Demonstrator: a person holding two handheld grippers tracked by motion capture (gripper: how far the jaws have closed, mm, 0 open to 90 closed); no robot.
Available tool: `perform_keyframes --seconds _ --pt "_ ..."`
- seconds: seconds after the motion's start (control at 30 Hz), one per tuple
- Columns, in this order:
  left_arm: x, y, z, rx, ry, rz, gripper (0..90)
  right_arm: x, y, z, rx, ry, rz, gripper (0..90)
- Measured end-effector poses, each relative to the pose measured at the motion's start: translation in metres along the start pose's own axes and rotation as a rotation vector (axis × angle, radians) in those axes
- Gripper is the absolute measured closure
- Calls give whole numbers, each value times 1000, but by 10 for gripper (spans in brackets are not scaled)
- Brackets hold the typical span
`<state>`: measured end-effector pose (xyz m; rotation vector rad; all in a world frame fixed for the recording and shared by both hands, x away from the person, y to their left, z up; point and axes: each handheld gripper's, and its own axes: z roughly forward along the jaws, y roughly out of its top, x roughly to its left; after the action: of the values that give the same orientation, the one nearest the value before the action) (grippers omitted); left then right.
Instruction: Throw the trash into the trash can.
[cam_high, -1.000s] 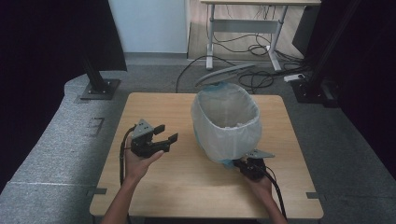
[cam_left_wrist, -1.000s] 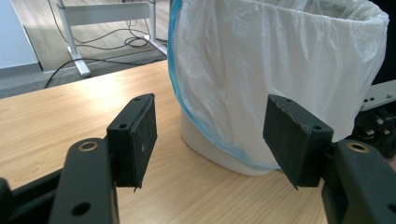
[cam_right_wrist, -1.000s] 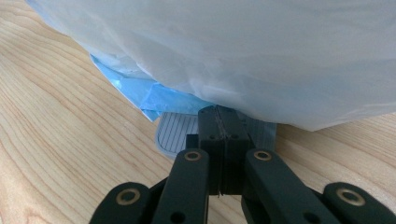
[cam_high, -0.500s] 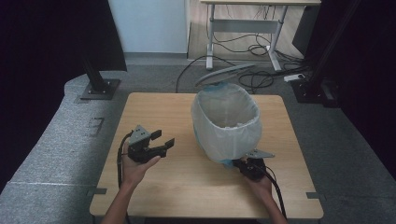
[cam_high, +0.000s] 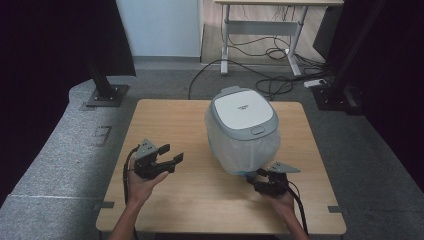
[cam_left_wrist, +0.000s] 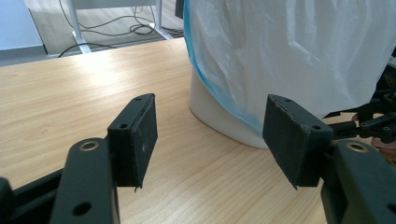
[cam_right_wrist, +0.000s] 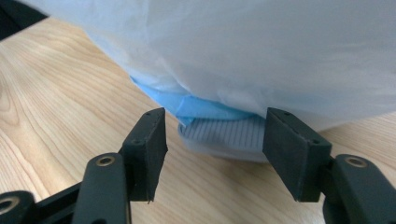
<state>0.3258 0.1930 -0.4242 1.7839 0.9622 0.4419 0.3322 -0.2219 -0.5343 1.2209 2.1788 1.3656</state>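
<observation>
A white pedal bin (cam_high: 243, 112) stands on the wooden table (cam_high: 165, 115), its grey-rimmed lid down and a white liner bag (cam_high: 245, 150) hanging over its sides. My right gripper (cam_high: 257, 175) is at the bin's front foot. Its jaws have just been opening and now stand open, with the ribbed grey pedal (cam_right_wrist: 229, 133) just beyond the pads (cam_right_wrist: 294, 149) and nothing between them. A blue bag edge (cam_right_wrist: 196, 105) hangs above the pedal. My left gripper (cam_high: 171, 153) hovers open and empty left of the bin, facing the bin's white base (cam_left_wrist: 219, 116).
The right gripper (cam_left_wrist: 378, 126) shows at the far right edge of the left gripper view. Bare tabletop lies to the left of the bin and in front of it. Behind the table are a desk frame (cam_high: 260, 25) and floor cables (cam_high: 260, 55).
The bin lid, raised before with the liner's mouth showing, is now down. My left gripper has sunk a little toward the table's front edge. The right hand has stayed put.
</observation>
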Motion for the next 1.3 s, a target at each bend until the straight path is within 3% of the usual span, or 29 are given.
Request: perform_keyframes --seconds 0.5,1.0,1.3 --pt "0 -32 4 31 10 5 362 0 -8 -25 24 -57 -51 373" --pt "4 -62 4 103 34 19 360 -14 -21 -49 49 -102 -19 370" --pt "5 -72 6 136 45 26 358 -22 -26 -49 88 -125 2 365"
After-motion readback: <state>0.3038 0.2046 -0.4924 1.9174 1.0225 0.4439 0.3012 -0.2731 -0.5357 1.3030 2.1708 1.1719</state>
